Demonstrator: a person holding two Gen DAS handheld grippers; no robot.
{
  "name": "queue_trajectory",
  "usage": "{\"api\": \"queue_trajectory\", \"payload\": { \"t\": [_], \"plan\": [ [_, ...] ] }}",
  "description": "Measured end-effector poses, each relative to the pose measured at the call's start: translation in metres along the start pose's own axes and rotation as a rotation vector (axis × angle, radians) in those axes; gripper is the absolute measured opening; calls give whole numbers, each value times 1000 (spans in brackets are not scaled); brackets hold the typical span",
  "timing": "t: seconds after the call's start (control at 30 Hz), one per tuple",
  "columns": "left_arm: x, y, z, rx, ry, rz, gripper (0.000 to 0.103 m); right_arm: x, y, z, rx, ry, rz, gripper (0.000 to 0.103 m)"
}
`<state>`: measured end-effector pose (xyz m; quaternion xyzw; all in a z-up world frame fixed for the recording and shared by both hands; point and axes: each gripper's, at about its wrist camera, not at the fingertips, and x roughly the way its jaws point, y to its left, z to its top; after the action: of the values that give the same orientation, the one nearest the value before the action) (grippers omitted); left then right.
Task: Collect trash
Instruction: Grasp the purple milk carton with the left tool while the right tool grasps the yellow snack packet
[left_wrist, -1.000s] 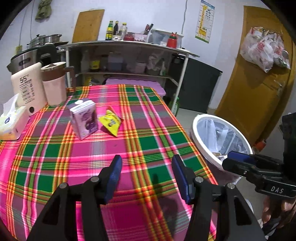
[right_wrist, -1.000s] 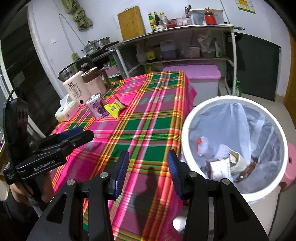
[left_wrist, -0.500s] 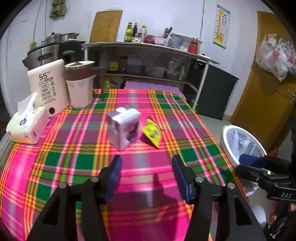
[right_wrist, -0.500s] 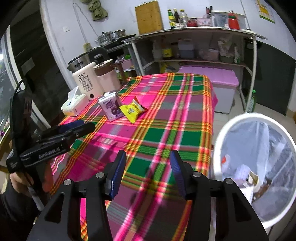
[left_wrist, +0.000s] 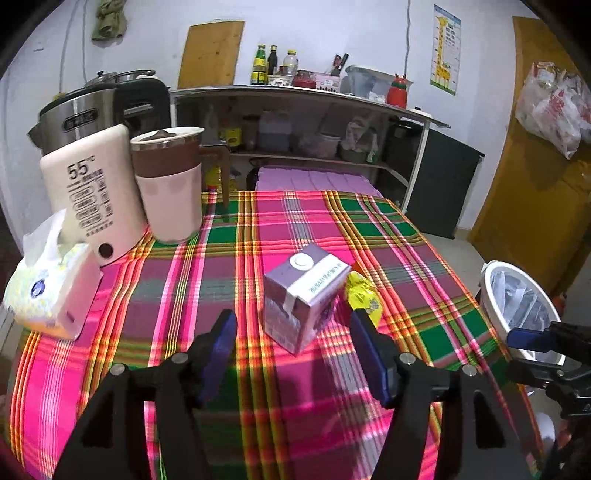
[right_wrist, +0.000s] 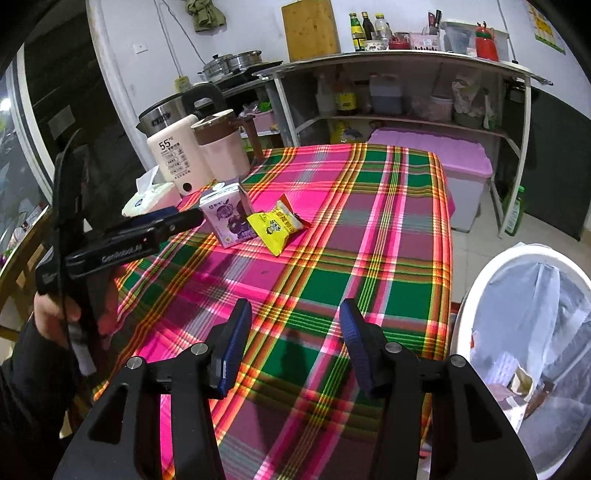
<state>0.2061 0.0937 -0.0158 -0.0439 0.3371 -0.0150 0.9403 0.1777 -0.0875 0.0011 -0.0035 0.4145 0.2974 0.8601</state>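
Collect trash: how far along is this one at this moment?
Done: some scraps already lie in the white bin. In hand: nothing; the left gripper, jaws just opening, is lined up on the purple carton. Left: carton and yellow wrapper on the table; right gripper empty.

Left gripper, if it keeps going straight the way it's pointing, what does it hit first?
Most likely the purple carton, which stands on the table just beyond the open left gripper and roughly centred between its fingers. The yellow snack packet lies beside it, off-line.

Woven plaid cloth tablecloth (left_wrist: 369, 229), glossy paper carton (left_wrist: 303, 299), shiny foil wrapper (right_wrist: 275, 227), brushed-metal kettle (left_wrist: 81, 118).
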Motion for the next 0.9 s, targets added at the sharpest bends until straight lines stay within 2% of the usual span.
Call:
{"api": "queue_trajectory", "payload": {
  "t": [0.23, 0.47, 0.5, 0.53, 0.6, 0.9],
  "plan": [
    [21, 7, 6, 26, 19, -33, 66, 7, -1, 1, 6, 9, -1, 50],
    [34, -2, 8, 69, 43, -74, 66, 15, -2, 1, 15, 20, -5, 50],
    [34, -3, 8, 69, 39, -81, 62, 15, -2, 1, 15, 22, -5, 50],
    [34, -5, 8, 68, 36, -80, 51, 16, -2, 2, 15, 23, -7, 51],
    [32, -8, 8, 66, 36, -73, 42, 18, -1, 3, 14, 24, -9, 51],
    [10, -4, -4, -3, 20, -2, 42, 25, 6, 13, -10, 19, -9, 50]
  ]
}}
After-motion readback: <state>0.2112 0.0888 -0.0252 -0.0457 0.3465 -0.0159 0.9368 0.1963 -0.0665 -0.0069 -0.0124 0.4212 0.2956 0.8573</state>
